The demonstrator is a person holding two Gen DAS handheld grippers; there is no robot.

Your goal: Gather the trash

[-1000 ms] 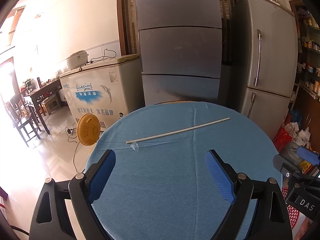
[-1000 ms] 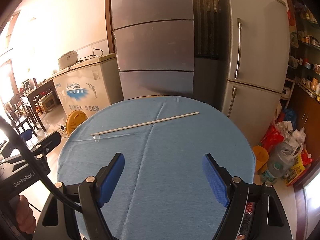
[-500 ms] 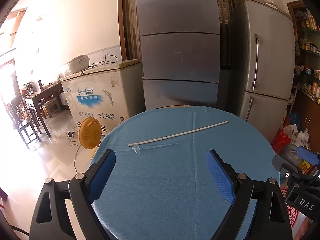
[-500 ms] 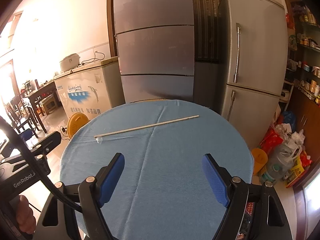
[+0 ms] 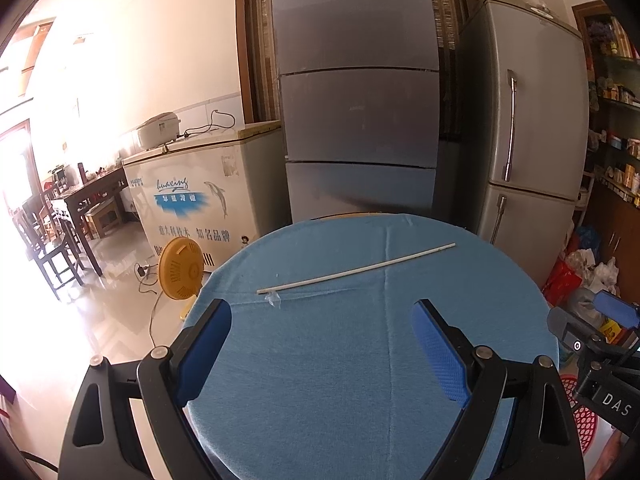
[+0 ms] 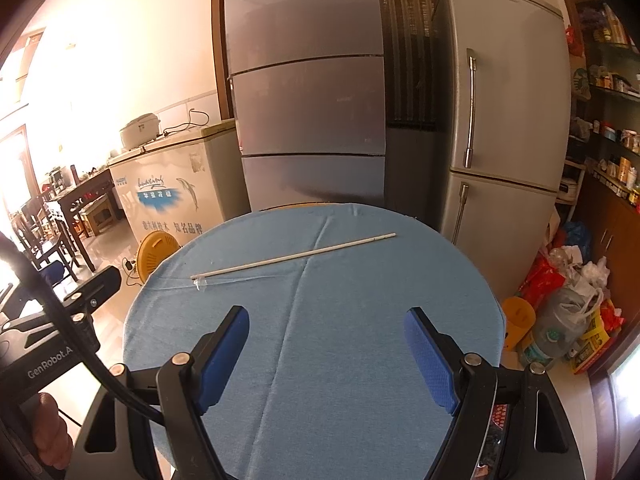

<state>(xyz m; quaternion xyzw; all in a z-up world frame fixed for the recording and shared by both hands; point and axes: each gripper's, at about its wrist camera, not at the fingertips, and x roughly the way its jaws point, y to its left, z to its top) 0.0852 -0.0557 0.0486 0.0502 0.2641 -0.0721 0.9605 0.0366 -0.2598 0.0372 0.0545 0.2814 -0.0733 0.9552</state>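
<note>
**Two grippers held wide above a round table, nothing gripped**

Two pairs of blue-padded fingers are seen spread wide, with only blue cloth visible between them. The left gripper is held over the near edge of the round table, its pads clear of any object. The right gripper is likewise held apart and empty, angled down toward the same tabletop.

Beyond both sets of fingers, a long thin white stick is laid flat on the cloth, running diagonally from lower left to upper right; in the right wrist view it is seen across the far half of the table. A small scrap of clear plastic is lying just beside the stick's lower left end, and whether it touches the stick cannot be told.

Past the table, a white chest freezer is seen at the left, with a yellow round fan on the floor in front of it. A tall grey cabinet and a silver refrigerator are standing behind. Bags and bottles are piled on the floor at the right.
</note>
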